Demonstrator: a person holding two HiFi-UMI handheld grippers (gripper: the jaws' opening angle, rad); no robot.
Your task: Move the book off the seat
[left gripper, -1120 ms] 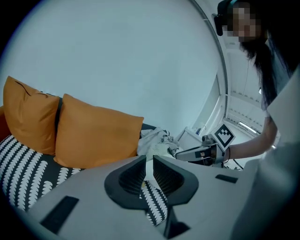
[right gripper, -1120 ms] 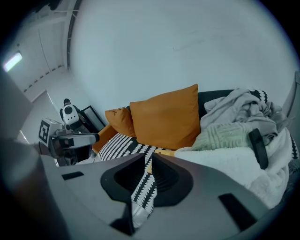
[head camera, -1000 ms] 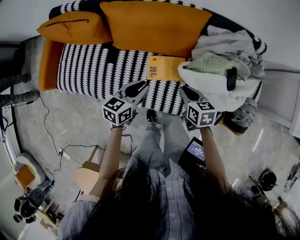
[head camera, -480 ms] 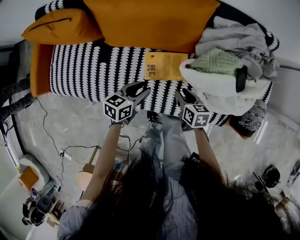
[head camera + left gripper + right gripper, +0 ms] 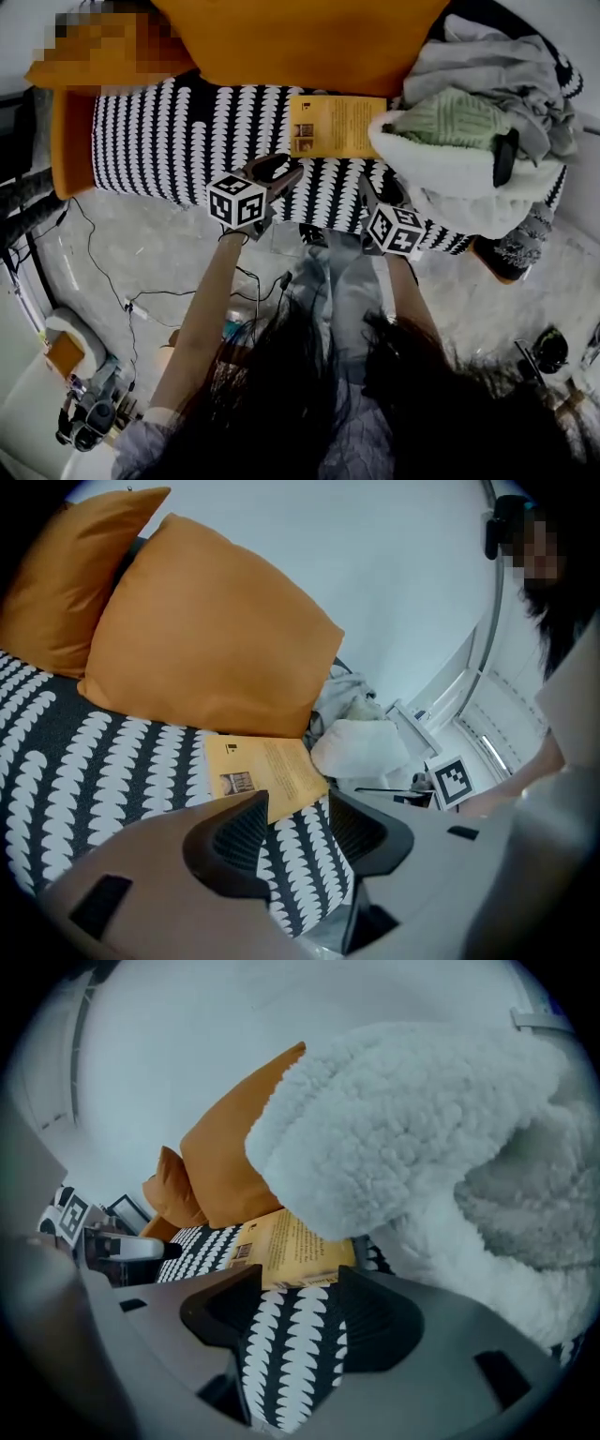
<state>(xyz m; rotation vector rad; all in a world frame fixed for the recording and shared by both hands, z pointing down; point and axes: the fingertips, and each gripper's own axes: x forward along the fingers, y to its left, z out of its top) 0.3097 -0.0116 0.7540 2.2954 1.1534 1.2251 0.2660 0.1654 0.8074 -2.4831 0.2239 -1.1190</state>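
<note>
A white fleece (image 5: 441, 178) hid the book's (image 5: 333, 125) right edge. Yellow, flat, finely printed, the book lay on the patterned seat (image 5: 159, 141). The left hand-held gripper (image 5: 295, 808) and right hand-held gripper (image 5: 300, 1283), jaws just opening wide, held nothing.

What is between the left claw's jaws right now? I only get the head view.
Observer: Only patterned seat cover. The left claw is open, its jaws have just been opening, and its tips are short of the book.
Operator: And the right claw?
Observer: The right claw is open too, just been opening, empty. The book's near edge lies past its tips.
Operator: Anything on the book?
Observer: The white fleece overhangs one far corner.
</note>
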